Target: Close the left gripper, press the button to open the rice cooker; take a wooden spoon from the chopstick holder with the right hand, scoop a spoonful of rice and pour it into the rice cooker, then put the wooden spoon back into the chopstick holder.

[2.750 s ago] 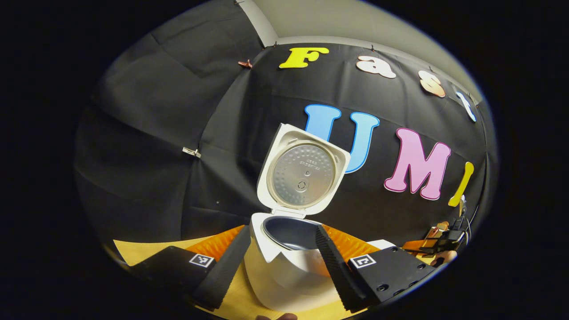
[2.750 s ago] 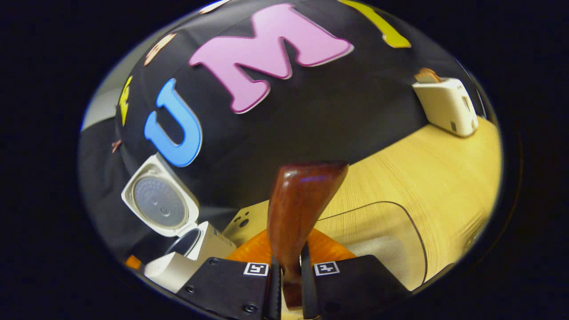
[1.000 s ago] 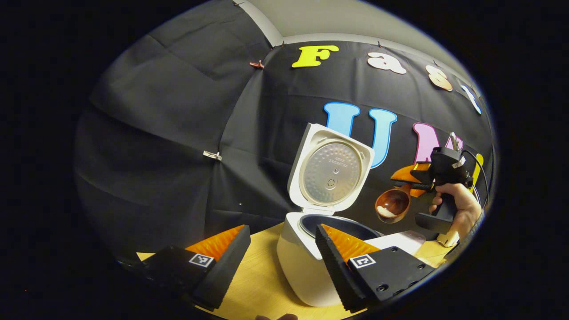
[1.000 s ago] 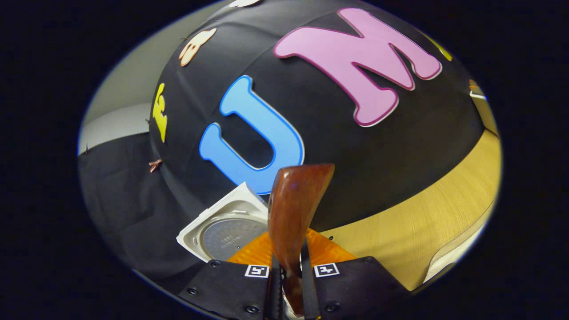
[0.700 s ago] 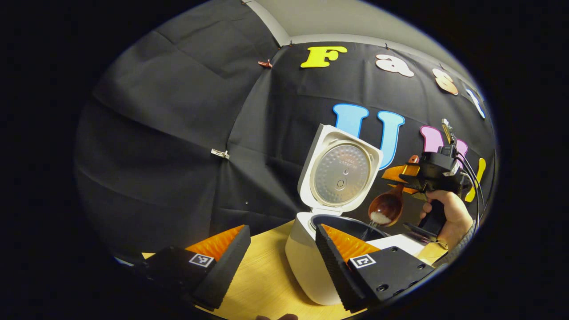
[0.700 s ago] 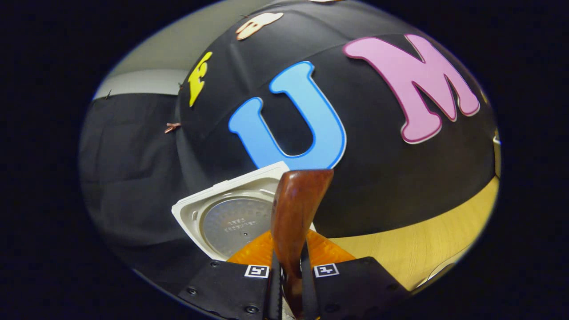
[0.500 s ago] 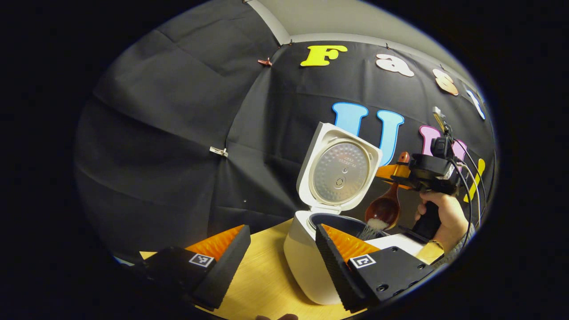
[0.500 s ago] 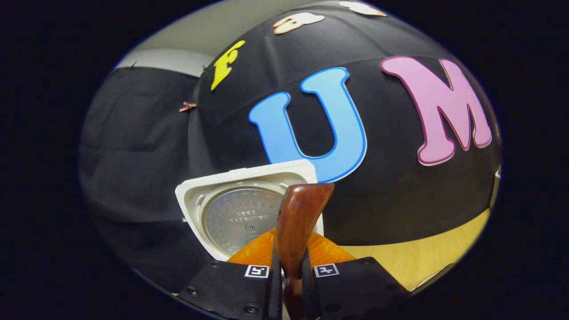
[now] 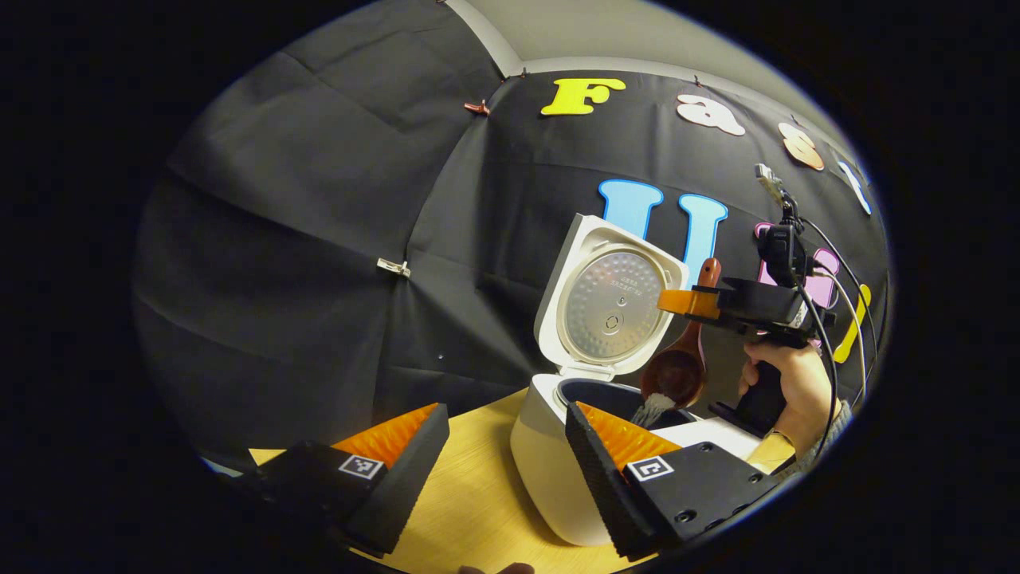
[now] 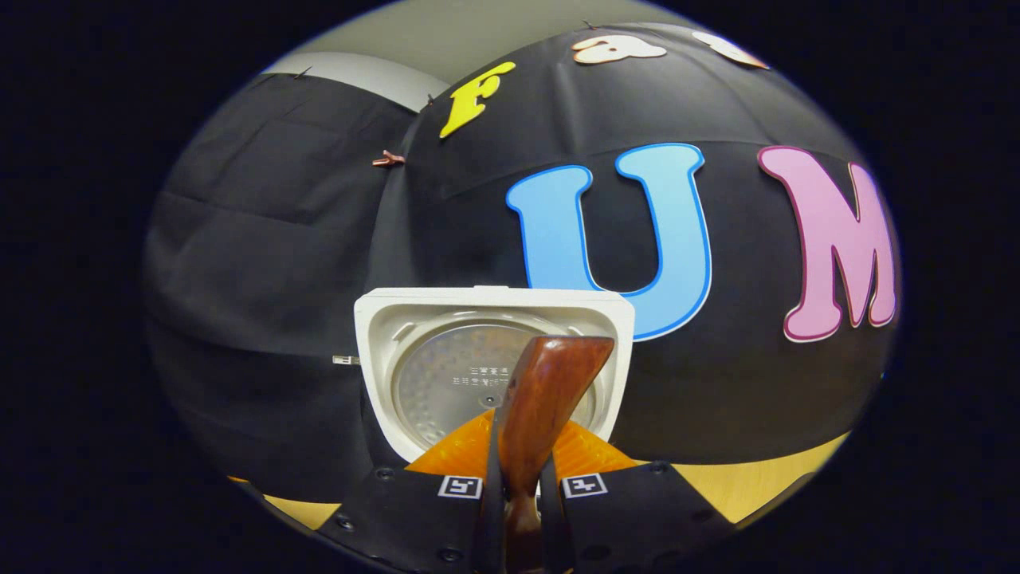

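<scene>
1. Compared with a second ago, the wooden spoon (image 9: 684,363) is tipped much further: its bowl now points down over the open rice cooker (image 9: 574,470), and the rice (image 9: 652,408) is seen streaming from it into the dark inner pot.
2. In the left gripper view the bowl looks nearly empty, so the pouring step is judged almost done; returning the spoon to the chopstick holder is what remains.
3. The rice cooker's lid (image 10: 494,359) is stood up at the far side of the pot, so the button press is judged already accomplished.
4. The right gripper (image 10: 518,494) is pinched on the spoon's handle, both fingers pressed against it; the handle's end is seen rising in front of the lid in the right gripper view.
5. The left gripper (image 9: 506,466) is spread wide and holds nothing; it is kept low over the desk (image 9: 470,510), on the near side.
6. The rice cooker is seen just beyond the left gripper's right-hand finger, and the spoon is held above the pot's right side by a hand (image 9: 789,387).
</scene>
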Demonstrator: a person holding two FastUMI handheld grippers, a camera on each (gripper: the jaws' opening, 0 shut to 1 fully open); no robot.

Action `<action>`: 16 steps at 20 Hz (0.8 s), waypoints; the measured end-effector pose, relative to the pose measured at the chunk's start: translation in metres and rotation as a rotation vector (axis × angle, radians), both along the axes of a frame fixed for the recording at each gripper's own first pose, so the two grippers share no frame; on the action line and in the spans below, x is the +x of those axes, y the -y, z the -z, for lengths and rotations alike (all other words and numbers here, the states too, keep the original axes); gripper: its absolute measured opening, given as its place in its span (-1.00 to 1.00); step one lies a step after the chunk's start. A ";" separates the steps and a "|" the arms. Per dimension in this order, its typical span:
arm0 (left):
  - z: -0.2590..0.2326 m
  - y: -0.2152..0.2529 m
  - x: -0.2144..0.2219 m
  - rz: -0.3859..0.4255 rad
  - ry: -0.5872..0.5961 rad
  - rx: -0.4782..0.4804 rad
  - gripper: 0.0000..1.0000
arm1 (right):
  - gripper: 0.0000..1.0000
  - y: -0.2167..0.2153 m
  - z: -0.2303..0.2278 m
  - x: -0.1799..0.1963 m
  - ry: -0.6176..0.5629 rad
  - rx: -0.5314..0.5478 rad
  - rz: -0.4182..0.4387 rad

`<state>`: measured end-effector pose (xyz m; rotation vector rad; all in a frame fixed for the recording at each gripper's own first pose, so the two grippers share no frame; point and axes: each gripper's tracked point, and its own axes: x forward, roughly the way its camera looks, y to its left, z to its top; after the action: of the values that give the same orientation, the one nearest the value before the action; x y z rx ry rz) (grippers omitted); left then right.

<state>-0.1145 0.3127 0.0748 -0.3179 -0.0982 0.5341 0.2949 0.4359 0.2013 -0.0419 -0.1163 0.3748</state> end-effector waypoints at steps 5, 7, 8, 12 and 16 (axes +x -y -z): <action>0.000 0.000 -0.001 -0.002 0.002 -0.002 0.90 | -0.57 -0.023 -0.009 -0.012 0.137 -0.212 0.016; 0.000 0.000 0.000 0.000 0.002 -0.004 0.90 | -0.58 -0.029 -0.007 -0.013 0.163 -0.269 0.017; 0.000 -0.001 -0.001 -0.001 0.003 -0.005 0.91 | -0.58 -0.028 -0.006 -0.013 0.165 -0.280 0.027; -0.001 -0.002 -0.003 -0.011 0.009 -0.008 0.91 | -0.57 -0.008 0.000 -0.001 0.083 -0.195 0.054; 0.002 -0.003 -0.003 -0.008 0.006 -0.010 0.90 | -0.56 0.020 0.011 0.014 -0.074 0.045 0.040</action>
<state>-0.1177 0.3155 0.0724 -0.3292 -0.1026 0.5419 0.3085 0.4164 0.1902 0.0142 -0.0503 0.3335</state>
